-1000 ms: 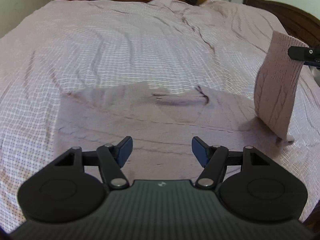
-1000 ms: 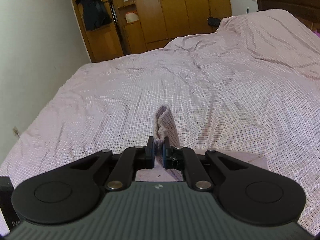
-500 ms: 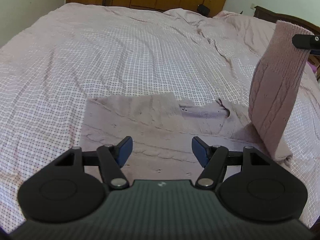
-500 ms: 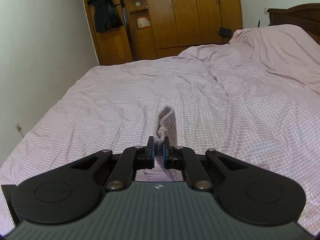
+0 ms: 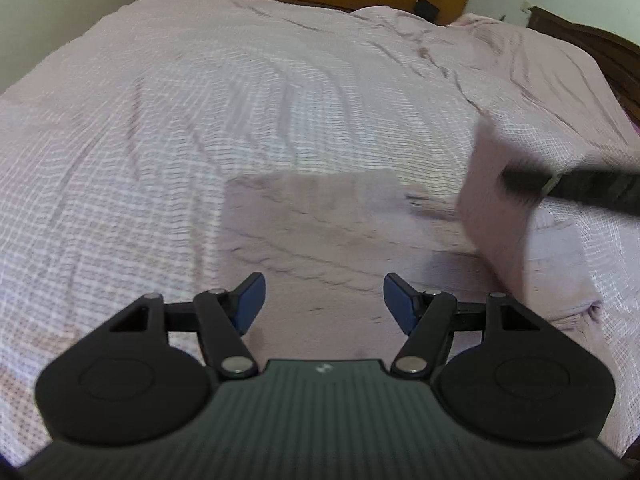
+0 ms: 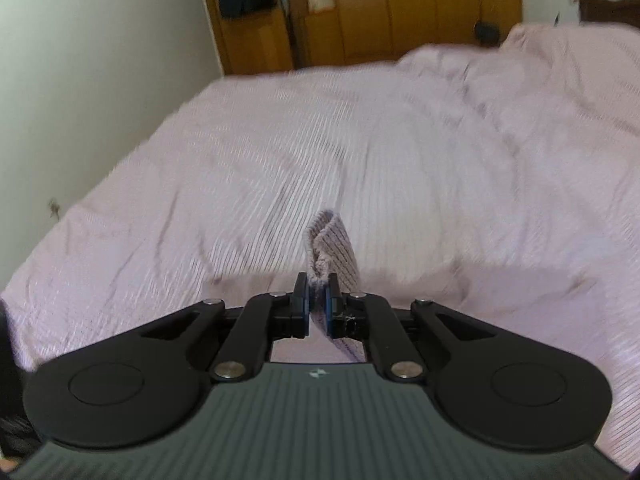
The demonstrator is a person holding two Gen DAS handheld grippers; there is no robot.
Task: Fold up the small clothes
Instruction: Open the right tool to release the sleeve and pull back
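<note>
A small pink cable-knit sweater (image 5: 320, 224) lies flat on the bed, its body spread in front of my left gripper (image 5: 324, 300), which is open and empty just above its near part. My right gripper (image 6: 317, 308) is shut on the sweater's right sleeve (image 6: 332, 244) and holds it lifted. In the left wrist view that sleeve (image 5: 496, 200) hangs blurred at the right, over the sweater's right side, with the right gripper (image 5: 520, 180) pinching it.
The bed is covered by a pink checked sheet (image 5: 200, 100) with wrinkles. A wooden wardrobe (image 6: 400, 12) stands beyond the far end, a dark wooden headboard (image 5: 592, 52) at the right, and a white wall (image 6: 100, 60) at the left.
My right gripper has carried the lifted sleeve lower and leftward over the sweater's body; both views are motion blurred. My left gripper stays open and has shifted a little over the sweater.
</note>
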